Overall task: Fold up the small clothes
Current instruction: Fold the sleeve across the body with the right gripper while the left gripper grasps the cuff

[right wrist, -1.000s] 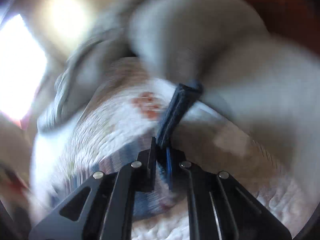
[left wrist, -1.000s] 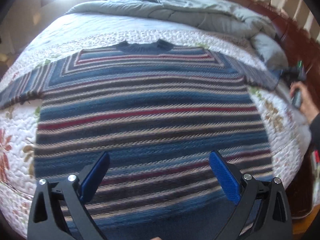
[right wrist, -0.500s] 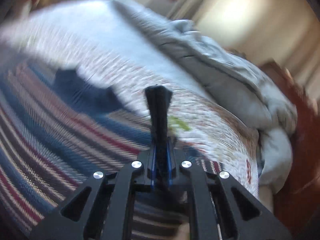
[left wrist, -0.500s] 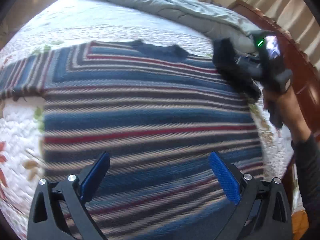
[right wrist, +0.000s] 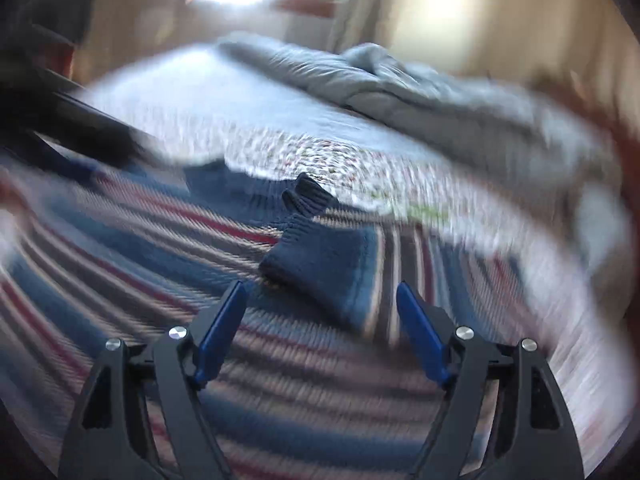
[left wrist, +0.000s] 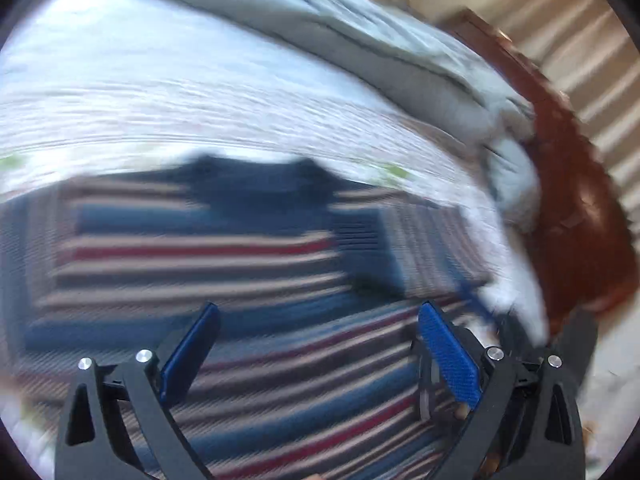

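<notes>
The striped sweater [left wrist: 224, 280] lies spread flat on the quilt [left wrist: 200, 112] of the bed, its navy collar [left wrist: 256, 184] toward the grey duvet [left wrist: 380, 52] heaped at the far side. In the right wrist view one sleeve lies folded in across the chest, its navy cuff [right wrist: 316, 256] resting on the stripes just ahead of the right hand-held gripper [right wrist: 320, 320]. That gripper's jaws are opening, with nothing pressed between the blue pads [right wrist: 222, 332]; the cuff lies beyond the tips, free of them. The left hand-held gripper [left wrist: 316, 356] hovers over the lower body of the sweater with its jaws spread wide and empty. The step in hand looks like laying this sleeve and letting go, so the release should finish cleanly, with the fingers lifted straight off rather than dragged, or the thick knit could catch and pull the fold askew. The sleeve would sit best with its edge parallel to the sweater's side and the cuff flat, not bunched as it appears now. The opposite sleeve probably comes next, taken at its cuff and brought over to mirror this one. Both views are motion-blurred, so finer wrinkles cannot be judged.
</notes>
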Demonstrator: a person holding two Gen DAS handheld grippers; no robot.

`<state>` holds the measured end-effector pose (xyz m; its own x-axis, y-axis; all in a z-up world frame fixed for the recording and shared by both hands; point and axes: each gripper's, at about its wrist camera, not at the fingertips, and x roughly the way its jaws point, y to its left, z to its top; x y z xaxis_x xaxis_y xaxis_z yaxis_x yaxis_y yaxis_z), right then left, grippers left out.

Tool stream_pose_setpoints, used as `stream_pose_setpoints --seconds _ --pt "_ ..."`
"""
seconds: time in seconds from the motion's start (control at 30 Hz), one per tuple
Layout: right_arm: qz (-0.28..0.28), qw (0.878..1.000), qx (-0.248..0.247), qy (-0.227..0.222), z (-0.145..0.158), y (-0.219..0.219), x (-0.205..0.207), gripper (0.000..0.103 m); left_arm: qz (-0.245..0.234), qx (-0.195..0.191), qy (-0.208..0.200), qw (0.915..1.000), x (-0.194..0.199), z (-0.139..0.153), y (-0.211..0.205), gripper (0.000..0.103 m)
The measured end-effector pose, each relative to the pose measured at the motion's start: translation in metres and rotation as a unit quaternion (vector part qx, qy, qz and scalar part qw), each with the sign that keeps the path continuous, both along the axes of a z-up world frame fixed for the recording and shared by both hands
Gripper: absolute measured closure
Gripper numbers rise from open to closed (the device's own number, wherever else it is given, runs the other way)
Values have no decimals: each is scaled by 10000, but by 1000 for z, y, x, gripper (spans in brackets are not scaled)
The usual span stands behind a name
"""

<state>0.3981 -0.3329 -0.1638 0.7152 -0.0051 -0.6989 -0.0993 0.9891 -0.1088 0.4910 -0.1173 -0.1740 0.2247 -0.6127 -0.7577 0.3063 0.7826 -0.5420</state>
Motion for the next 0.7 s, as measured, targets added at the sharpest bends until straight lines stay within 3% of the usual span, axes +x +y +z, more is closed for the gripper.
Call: stream_pose_setpoints --seconds 0.07,0.1,0.2,0.37,0.47,0.53,0.67,0.7 --pt "-402 9931 1098 14 1 -28 -22 23 -438 -222 545 9973 28 -25 -39 4" --pt "-617 9835 1701 35 -6 -43 -34 22 -573 -273 808 9947 40 -39 -56 4" --pt "-774 9537 2879 394 -28 -64 -40 22 -402 -6 1242 9914 67 -78 -80 4" --pt "-851 9396 3314 98 -18 -77 -44 19 -207 -346 1491 9880 80 -88 -79 4" --pt "-919 9235 3718 189 -21 -91 -43 19 -201 -550 1701 9837 79 -87 -78 8" --pt "-921 9129 3974 175 -19 -101 -49 18 -373 -679 1925 9782 81 -87 -85 26" --pt "-1108 9104 3982 181 -19 -108 -51 17 -402 -745 2055 9750 82 -90 -89 39" --pt "-1120 9090 4009 203 -20 -109 -52 17 -318 -763 2117 9738 83 -93 -85 52"
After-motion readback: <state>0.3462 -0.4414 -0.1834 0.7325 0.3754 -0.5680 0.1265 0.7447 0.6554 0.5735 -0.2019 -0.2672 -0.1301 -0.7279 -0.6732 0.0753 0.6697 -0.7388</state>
